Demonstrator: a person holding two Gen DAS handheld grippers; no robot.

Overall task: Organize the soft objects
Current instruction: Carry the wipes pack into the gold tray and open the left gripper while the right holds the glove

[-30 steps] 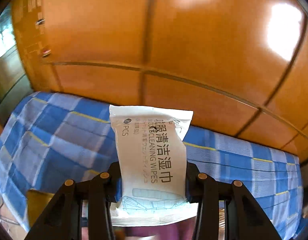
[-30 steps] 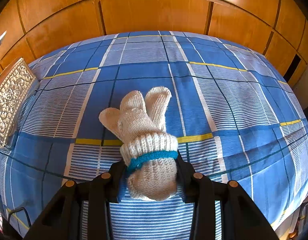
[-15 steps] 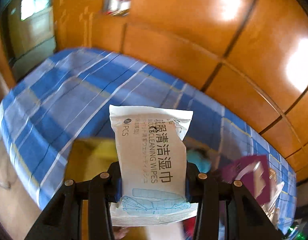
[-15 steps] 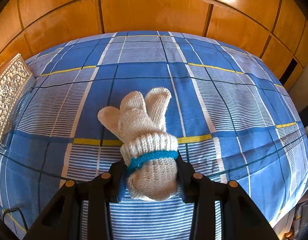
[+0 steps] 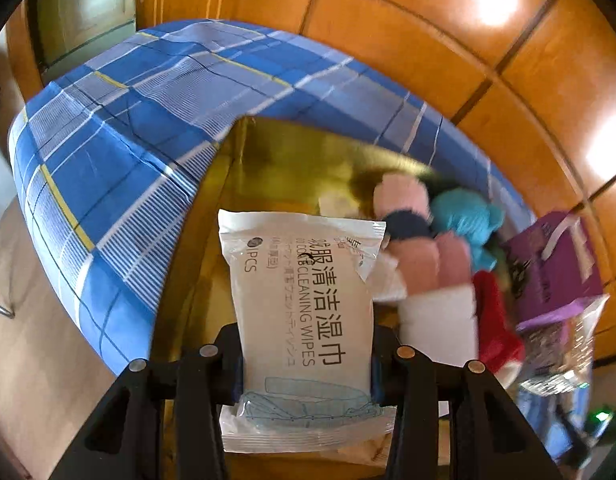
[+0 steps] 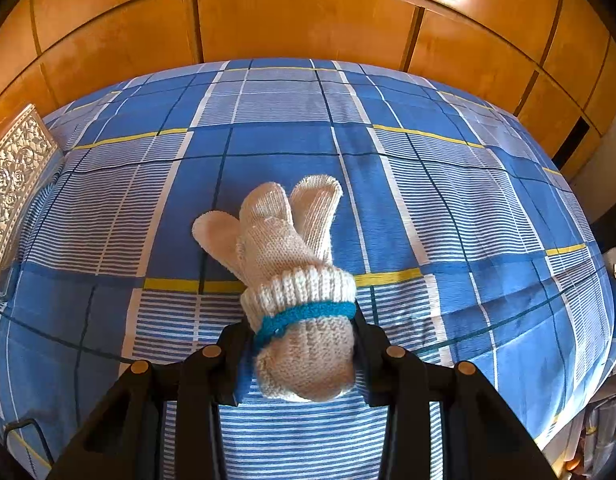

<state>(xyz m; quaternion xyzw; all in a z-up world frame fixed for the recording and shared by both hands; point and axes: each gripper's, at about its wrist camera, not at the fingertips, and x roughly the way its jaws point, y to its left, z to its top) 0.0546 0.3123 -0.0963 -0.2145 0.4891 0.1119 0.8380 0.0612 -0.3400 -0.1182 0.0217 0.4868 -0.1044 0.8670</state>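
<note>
— Wood panels (image 6: 308,12) stand behind the bed, and a blue checked sheet (image 6: 468,208) covers it. What is in your right gripper (image 6: 304,344)?

— Your right gripper pinches a cream knitted glove (image 6: 292,264) by its cuff. A teal band runs round the cuff. The glove's fingers point to 12 o'clock, over the sheet. A silver patterned thing (image 6: 12,184) sits at 9 o'clock.

— And your left gripper (image 5: 308,364)?

— Its fingers press on a white pack of wipes (image 5: 304,304), one on each side. The pack stands up toward 12 o'clock. Under and behind it you can see a yellow box (image 5: 292,160) next to the bed.

— What is at 3 o'clock?

— A blurry pile of soft things (image 5: 440,240), pink, teal, red and white, seems to sit in the box. A purple box (image 5: 556,264) is beside the pile, farther toward 3 o'clock.
</note>
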